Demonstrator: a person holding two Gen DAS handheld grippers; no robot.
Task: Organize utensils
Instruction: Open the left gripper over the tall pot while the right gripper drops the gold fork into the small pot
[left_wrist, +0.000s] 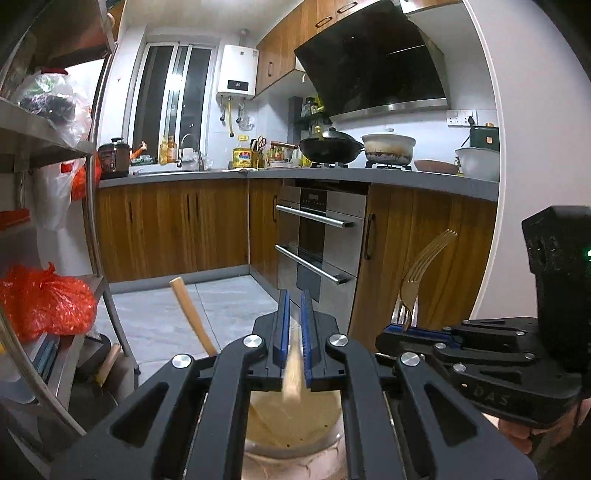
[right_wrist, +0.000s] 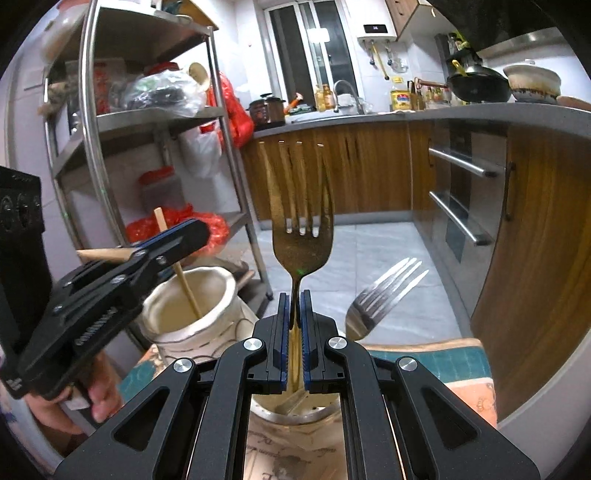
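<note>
We hold a gripper in each hand above two pale ceramic holders. Our right gripper has its blue-padded jaws closed tight on the neck of a gold fork, which stands upright with its tines pointing up, its handle running down between the pads toward the mouth of the cream holder directly beneath. A silver fork leans out of that same holder just to the right, tines up and tilted away. Our left gripper has its jaws narrowed around a blurred wooden stick, seemingly a chopstick; we cannot tell whether the pads actually press it. That stick hangs over the open white jar, where another wooden chopstick already leans inside. In the left wrist view a wooden handle slants up on the left. Both holders rest on a patterned mat.
</note>
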